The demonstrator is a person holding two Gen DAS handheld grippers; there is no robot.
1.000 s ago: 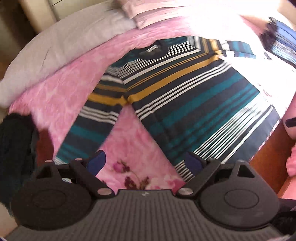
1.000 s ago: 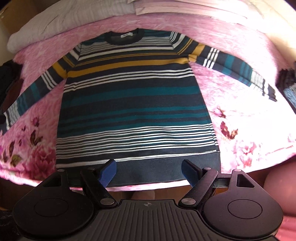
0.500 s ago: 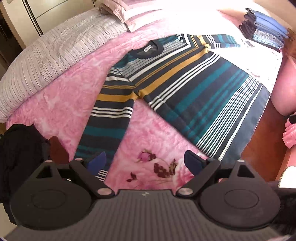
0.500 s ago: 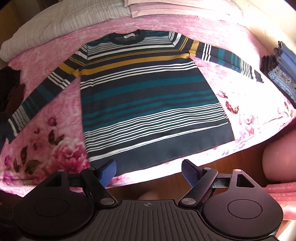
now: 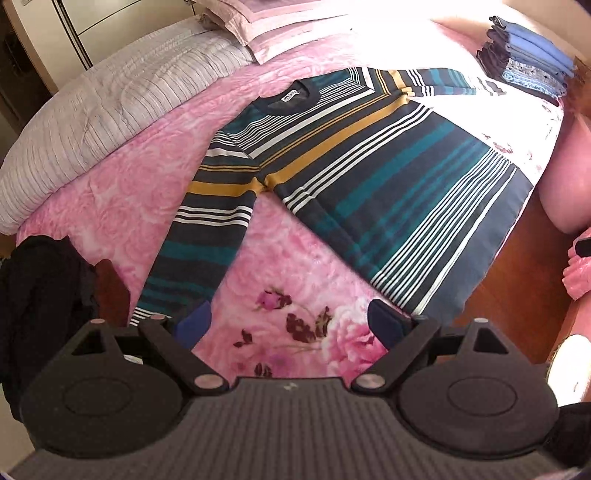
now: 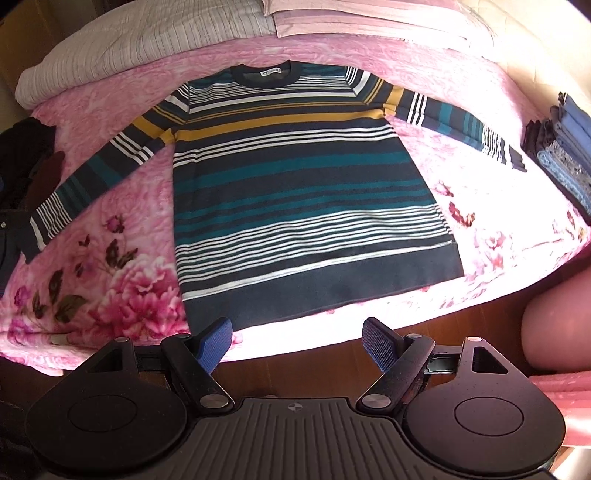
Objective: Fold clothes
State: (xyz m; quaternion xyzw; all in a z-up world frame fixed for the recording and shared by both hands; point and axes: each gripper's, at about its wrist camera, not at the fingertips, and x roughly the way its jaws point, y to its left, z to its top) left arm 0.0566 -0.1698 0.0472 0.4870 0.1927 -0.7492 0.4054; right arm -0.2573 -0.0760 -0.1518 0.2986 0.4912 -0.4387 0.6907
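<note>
A striped sweater (image 6: 303, 192) in navy, teal, white and mustard lies flat and face up on the pink floral bedspread (image 6: 110, 288), sleeves spread out to both sides. In the left wrist view the sweater (image 5: 369, 177) lies ahead and to the right, its left sleeve (image 5: 207, 229) running down toward my left gripper (image 5: 288, 326). That gripper is open and empty above the bedspread (image 5: 288, 266). My right gripper (image 6: 297, 341) is open and empty, just off the bed's front edge below the sweater's hem (image 6: 325, 295).
A stack of folded clothes (image 6: 565, 155) sits at the bed's right side, also in the left wrist view (image 5: 528, 66). Dark garments (image 5: 40, 295) are piled at the left. A grey quilt (image 6: 140, 44) and pink pillows (image 6: 369, 18) lie at the head. Wooden floor (image 6: 332, 369) shows below the bed edge.
Both grippers have pulled back and up from the sweater, so more of the bed shows. Both stay open and empty. The sweater has not moved.
</note>
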